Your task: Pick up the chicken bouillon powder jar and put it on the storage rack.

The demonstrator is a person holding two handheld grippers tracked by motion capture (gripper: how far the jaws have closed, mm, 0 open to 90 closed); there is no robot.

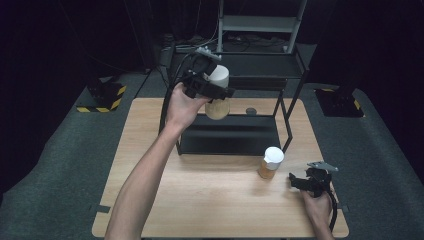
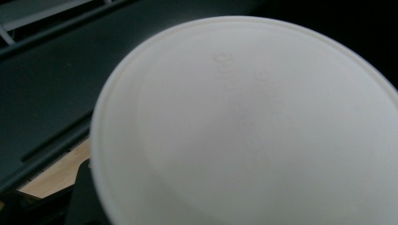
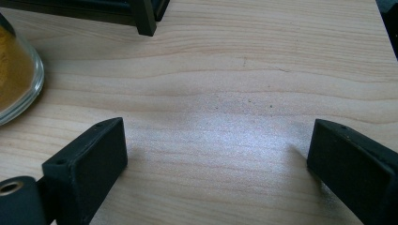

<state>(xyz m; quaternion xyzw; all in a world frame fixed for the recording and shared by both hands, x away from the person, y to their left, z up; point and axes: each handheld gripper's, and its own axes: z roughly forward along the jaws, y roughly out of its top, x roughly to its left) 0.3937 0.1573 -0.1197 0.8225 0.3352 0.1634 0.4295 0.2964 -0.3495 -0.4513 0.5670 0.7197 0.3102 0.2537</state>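
Two jars with white lids, one black rack, one wooden desk (image 1: 210,200). Jar one (image 1: 218,95): pale contents, held in the air above the front of the rack (image 1: 235,132), tilted, its white lid (image 2: 253,126) turned toward the left gripper's own camera, where it is blurred and very close. Left gripper (image 1: 210,87): raised in the person's left hand (image 1: 182,105), jaws closed on jar one across its body. Jar two (image 1: 270,163): amber-orange contents, standing upright on the desk just in front of the rack's right front leg; its glass wall (image 3: 19,79) shows at the left edge of the right gripper view. Right gripper (image 1: 300,181): low at the desk's near right corner, held in the right hand (image 1: 317,207), near jar two but apart from it; jaws wide apart, nothing between them but bare wood.
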